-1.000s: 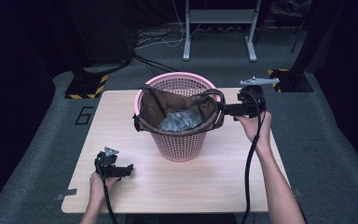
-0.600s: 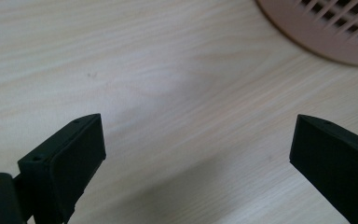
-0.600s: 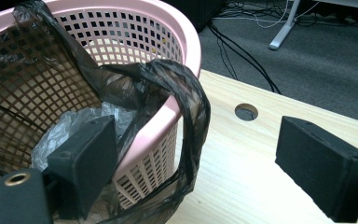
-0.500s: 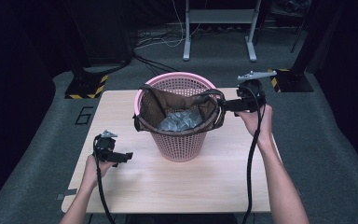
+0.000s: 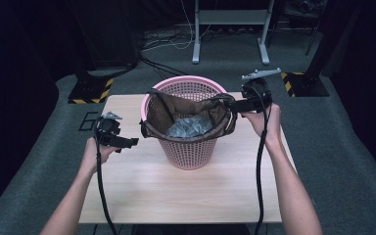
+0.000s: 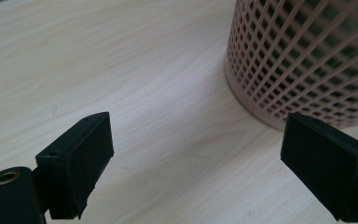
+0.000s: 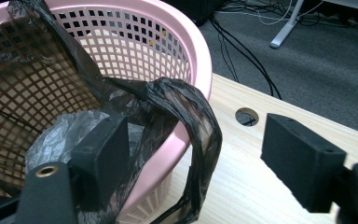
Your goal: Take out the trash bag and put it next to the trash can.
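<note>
1. Left hand-held gripper (image 5: 127, 142): held above the left part of the pale wooden bench (image 5: 186, 196), pointing toward the basket. In the left gripper view its two black jaws stand wide apart with nothing between them; bare bench surface and the basket's lower wall lie beyond.
2. Person's left hand (image 5: 97, 151): wrapped around the left hand-held gripper's body, with a black cable trailing back along the forearm.
3. Pink plastic lattice waste basket (image 5: 188, 152): upright near the middle of the bench, toward its far edge.
4. Translucent dark brown plastic bag (image 5: 176, 107): sits inside the basket as a liner, its mouth open and draped over the near rim on both sides. A loose band of the bag (image 7: 200, 140) hangs outside the rim on the right side.
5. Crumpled grey plastic sheet (image 5: 188, 127): lies in the bottom of the bag.
6. Right hand-held gripper (image 5: 230, 104): at the basket's right rim, pointing left. In the right gripper view its jaws are apart; one jaw lies against the bag at the rim and the other stands clear over the bench, not clamped.
7. Person's right hand (image 5: 264, 120): grips the right hand-held gripper from behind.
</note>
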Action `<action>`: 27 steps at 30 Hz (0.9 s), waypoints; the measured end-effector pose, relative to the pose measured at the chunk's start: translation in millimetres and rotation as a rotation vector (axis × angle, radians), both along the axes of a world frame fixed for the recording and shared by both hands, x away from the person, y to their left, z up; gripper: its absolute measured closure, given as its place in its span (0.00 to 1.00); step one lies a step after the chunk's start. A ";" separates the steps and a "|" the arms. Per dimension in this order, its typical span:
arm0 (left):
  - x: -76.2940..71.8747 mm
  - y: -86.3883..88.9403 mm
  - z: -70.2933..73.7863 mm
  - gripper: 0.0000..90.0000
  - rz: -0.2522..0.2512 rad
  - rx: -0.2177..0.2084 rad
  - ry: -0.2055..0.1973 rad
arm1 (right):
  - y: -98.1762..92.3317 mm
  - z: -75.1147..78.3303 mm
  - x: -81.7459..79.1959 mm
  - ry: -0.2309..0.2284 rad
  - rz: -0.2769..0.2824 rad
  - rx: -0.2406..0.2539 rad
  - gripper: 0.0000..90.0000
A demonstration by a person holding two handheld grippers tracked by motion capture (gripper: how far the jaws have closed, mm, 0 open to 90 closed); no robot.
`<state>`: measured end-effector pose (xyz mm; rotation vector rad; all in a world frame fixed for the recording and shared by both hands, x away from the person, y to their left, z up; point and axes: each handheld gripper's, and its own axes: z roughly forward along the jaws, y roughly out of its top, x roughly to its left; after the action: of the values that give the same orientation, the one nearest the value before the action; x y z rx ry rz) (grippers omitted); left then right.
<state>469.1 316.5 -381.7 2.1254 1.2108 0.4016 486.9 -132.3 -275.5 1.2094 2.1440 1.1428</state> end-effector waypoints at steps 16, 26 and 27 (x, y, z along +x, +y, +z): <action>23.3 -9.4 81.1 0.14 -0.013 -0.047 -0.100 | 0.3 0.7 4.2 0.002 -0.004 -0.004 0.36; 46.8 -32.6 112.7 0.29 -0.043 -0.085 -0.180 | 9.1 4.3 7.2 -0.001 0.007 -0.022 0.44; 49.4 -35.8 114.5 0.32 -0.040 -0.080 -0.182 | 10.0 4.9 8.0 -0.001 0.006 -0.026 0.44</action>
<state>518.5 280.7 -267.2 1.9942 1.0618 0.5091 494.9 -122.3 -270.6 1.1913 2.1571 1.1144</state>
